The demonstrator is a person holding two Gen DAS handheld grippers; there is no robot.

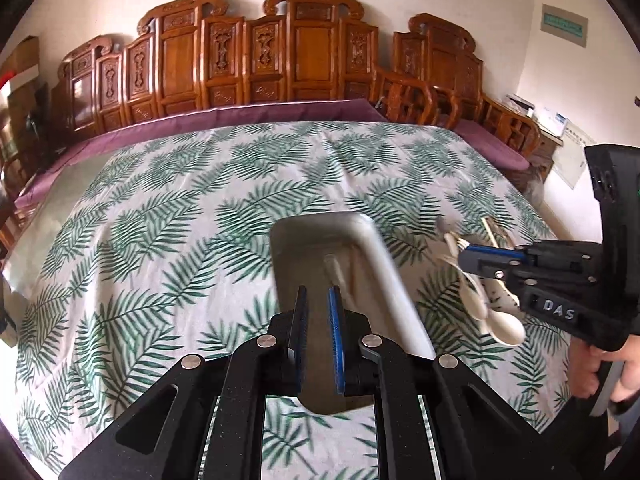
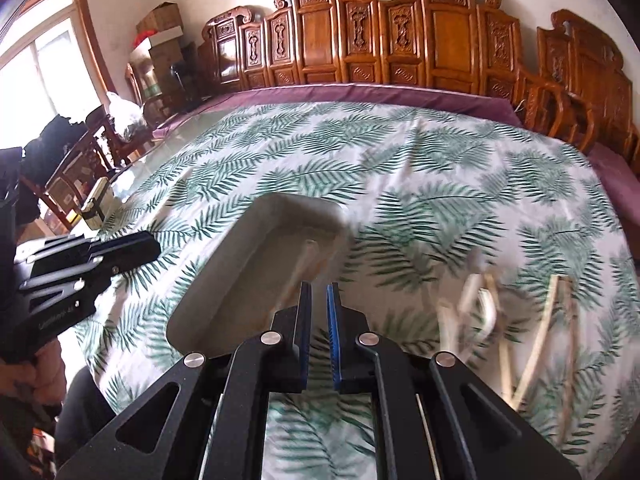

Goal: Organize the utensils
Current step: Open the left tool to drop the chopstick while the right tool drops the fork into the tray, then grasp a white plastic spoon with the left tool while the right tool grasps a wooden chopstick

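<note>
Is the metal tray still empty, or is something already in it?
Not empty: a pale stick-like utensil lies inside the tray; blur hides what kind. White spoons lie outside it.

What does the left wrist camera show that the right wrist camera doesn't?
Only the left wrist view shows the white spoons sharply, lying on the cloth under the right gripper, plus a wall sign.

Only the right wrist view shows a window, stacked boxes and loose chopsticks, blurred, right of its jaws.

Both show the grey tray with a pale utensil inside, the leaf-print tablecloth, the carved wooden furniture behind, and both grippers shut and empty.
</note>
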